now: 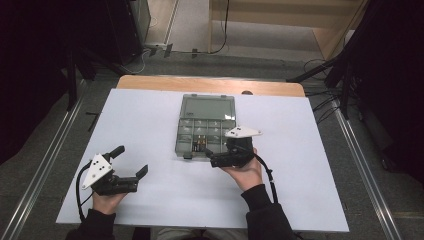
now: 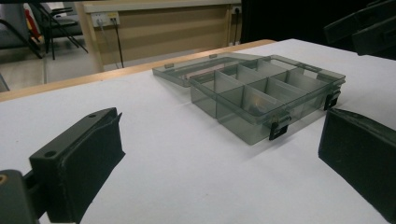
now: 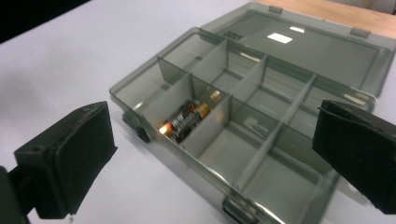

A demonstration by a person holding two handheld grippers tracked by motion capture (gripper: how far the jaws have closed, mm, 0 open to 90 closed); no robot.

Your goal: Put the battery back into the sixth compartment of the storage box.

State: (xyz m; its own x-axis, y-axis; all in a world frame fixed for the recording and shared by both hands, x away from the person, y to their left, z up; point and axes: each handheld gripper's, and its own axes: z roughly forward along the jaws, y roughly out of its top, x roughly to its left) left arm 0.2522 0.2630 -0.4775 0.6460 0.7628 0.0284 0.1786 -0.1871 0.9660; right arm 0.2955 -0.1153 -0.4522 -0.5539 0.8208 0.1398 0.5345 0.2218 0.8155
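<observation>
A grey see-through compartment box point(image 1: 181, 136) lies open in the middle of the white table, its lid point(image 1: 209, 107) laid flat behind it. Batteries point(image 1: 201, 143) lie in a front middle compartment, and the right gripper view shows the batteries point(image 3: 187, 121) close up, black and gold. My right gripper point(image 1: 218, 151) hovers at the box's front edge, jaws wide apart with nothing between them point(image 3: 215, 140). My left gripper point(image 1: 132, 160) rests open at the front left of the table, well apart from the box point(image 2: 252, 119), with its jaws point(image 2: 224, 140) empty.
The white table top point(image 1: 150, 125) has bare room left, right and in front of the box. A wooden strip point(image 1: 210, 84) runs along its far edge. Metal rails point(image 1: 50, 155) flank the table on the floor. Cables and dark stands sit beyond the far right corner.
</observation>
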